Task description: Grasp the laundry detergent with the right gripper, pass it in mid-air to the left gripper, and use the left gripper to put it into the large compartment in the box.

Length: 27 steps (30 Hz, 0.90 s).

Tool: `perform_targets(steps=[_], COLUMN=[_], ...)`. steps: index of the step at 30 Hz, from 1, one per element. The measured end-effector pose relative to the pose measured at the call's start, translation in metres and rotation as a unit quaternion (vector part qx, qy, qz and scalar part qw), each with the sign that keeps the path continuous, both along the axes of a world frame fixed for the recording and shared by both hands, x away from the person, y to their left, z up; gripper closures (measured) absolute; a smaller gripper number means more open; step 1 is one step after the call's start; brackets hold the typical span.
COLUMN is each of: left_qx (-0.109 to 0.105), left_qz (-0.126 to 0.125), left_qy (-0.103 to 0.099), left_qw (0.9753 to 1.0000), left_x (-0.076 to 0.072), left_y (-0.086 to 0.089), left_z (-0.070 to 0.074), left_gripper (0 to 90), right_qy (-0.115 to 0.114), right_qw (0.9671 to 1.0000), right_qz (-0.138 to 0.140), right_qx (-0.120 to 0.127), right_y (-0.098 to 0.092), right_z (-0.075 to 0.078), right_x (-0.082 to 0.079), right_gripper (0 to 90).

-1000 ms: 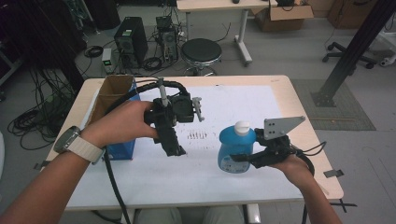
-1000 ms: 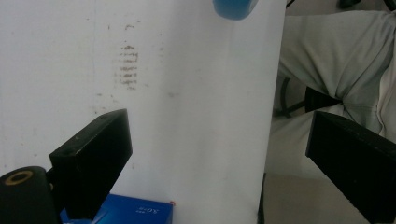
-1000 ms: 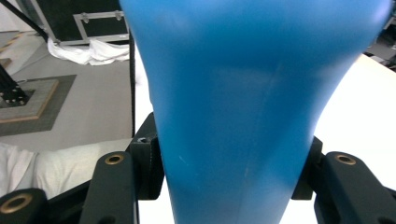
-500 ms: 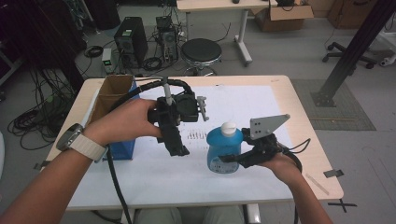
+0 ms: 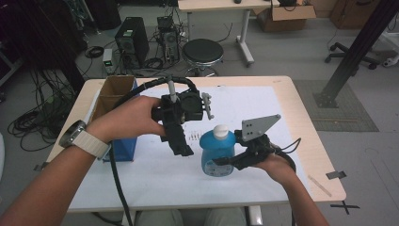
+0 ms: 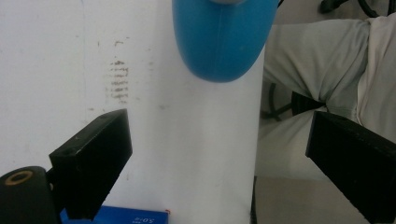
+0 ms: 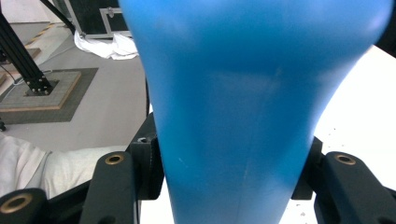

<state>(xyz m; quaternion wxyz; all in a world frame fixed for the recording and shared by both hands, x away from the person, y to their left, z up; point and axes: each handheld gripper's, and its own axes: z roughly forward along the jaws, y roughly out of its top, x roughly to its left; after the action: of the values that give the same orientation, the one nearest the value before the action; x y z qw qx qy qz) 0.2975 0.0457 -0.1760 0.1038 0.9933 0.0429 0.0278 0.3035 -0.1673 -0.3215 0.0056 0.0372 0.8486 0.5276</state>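
The right gripper [image 5: 225,162] is clamped on the blue bottle [image 5: 217,154]. In the right gripper view its two black jaws press on both sides of the bottle [image 7: 243,116], low down near the base. The bottle is smooth, shiny plastic, round and fat at the bottom and thinner near the top, with a white cap [image 5: 220,130]. It stands upright on the white sheet [image 5: 263,101] that covers the table [image 5: 306,122]. A grey three-cornered plate [image 5: 256,125] sticks up from the right gripper, just behind the bottle

The left gripper [image 5: 181,146] is held up in the air, just beside the bottle, and it points down at the sheet. In the left gripper view its jaws stand wide apart with nothing between them. They are blocky, black and dull. The bottle [image 6: 219,39] sits ahead of them, a little off to one side, not touching

That view also shows some small grey marks [image 6: 119,79] on the sheet and the person's light trousers [image 6: 327,60] past the table edge. The high view shows both hands, a watch [image 5: 71,133] on the left wrist, and a brown box [image 5: 110,94] behind the left hand [image 5: 129,117], with a blue box [image 5: 123,148] under the wrist
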Motion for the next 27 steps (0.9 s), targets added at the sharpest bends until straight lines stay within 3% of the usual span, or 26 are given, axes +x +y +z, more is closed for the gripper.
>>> perform_targets(steps=[27], left_qx=[-0.022], left_qz=[-0.016], left_qy=[0.009], left_qw=[0.9996], left_x=[0.002], left_y=[-0.014], left_z=[0.005], left_gripper=[7.6], right_qy=[0.0], right_qw=[0.9998], right_qz=[0.018], right_qx=[-0.008], right_y=[0.018], right_z=[-0.002], right_x=[0.003], right_gripper=[44.5])
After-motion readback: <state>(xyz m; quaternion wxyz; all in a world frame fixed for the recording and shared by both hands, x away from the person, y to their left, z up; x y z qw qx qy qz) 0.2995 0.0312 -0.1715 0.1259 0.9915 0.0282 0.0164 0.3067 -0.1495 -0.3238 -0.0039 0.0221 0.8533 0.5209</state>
